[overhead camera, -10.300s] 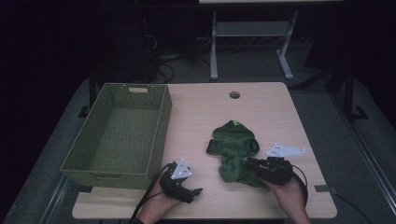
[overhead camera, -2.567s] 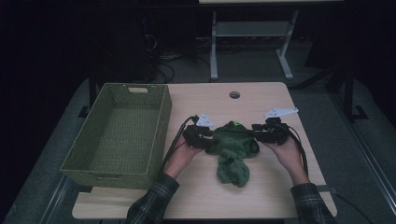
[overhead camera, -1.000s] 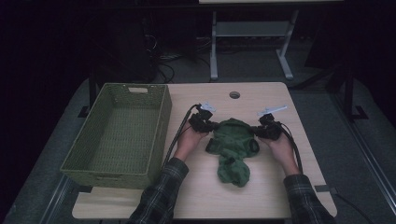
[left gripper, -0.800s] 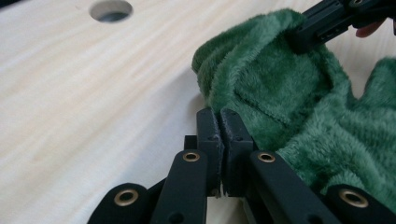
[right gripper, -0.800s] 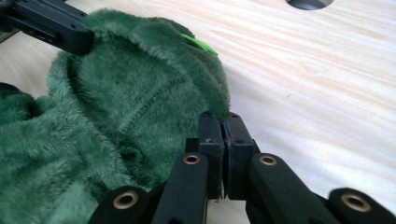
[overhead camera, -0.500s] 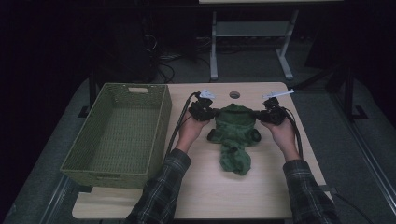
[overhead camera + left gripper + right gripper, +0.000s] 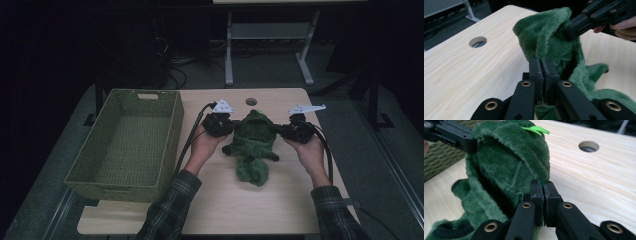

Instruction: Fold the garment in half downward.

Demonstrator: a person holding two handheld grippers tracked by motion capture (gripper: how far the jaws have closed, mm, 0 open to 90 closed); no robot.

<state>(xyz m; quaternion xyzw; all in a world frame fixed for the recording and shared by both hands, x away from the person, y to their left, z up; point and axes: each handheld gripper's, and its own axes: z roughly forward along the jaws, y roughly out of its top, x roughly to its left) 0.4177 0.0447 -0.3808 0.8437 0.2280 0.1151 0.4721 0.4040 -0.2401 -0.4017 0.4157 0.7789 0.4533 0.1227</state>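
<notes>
Pale wood-grain table (image 7: 280, 210); fuzzy green plush garment (image 7: 252, 145) between two clamped black grippers.

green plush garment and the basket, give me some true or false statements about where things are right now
1. Both grippers are shut on the green plush garment. True: the left gripper and the right gripper each pinch its fabric.
2. The garment lies inside the green woven basket. False: it is over the wooden table, to the right of the basket.
3. The basket holds folded clothes. False: nothing lies in it.
4. The table has a round hole beyond the garment. True.
5. The garment's lower end rests on the table. True.
</notes>
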